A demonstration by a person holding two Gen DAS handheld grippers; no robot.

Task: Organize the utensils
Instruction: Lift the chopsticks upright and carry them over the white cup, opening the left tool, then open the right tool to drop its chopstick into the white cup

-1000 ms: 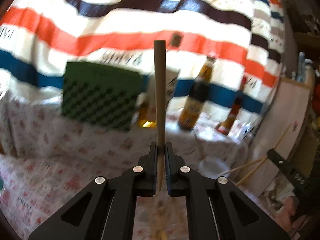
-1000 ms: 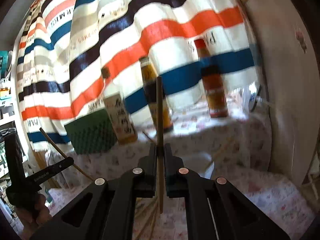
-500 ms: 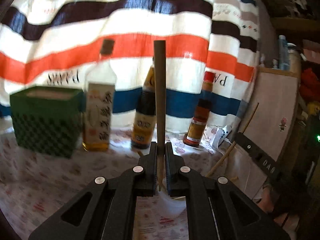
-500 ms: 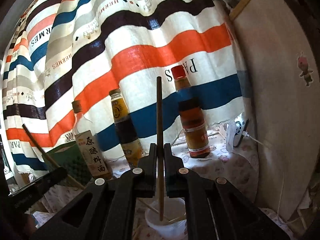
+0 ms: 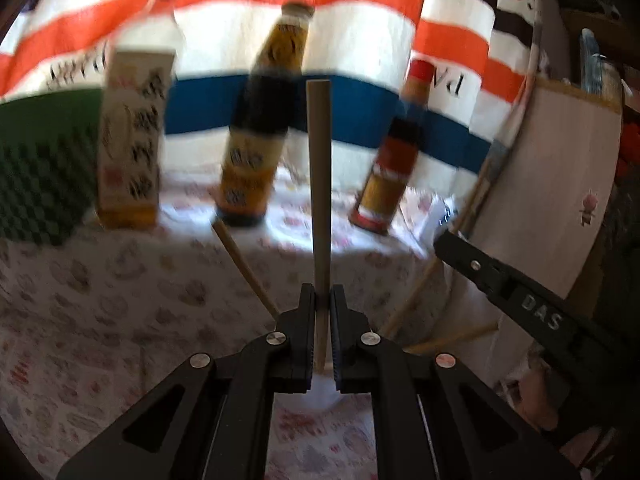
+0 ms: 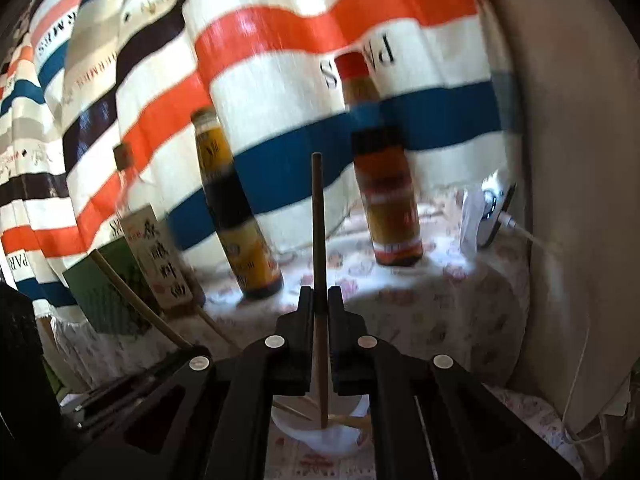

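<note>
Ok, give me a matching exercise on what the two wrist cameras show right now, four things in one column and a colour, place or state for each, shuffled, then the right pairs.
Things
1. left gripper
2. red-capped bottle
3. white cup
4. green box

Descriptions
A. stands near the right end of the bottle row
B. sits below the right gripper, sticks leaning in it
C. shut on a pale chopstick held upright
D. at the left end, next to the square bottle

Pairs: 1-C, 2-A, 3-B, 4-D
</note>
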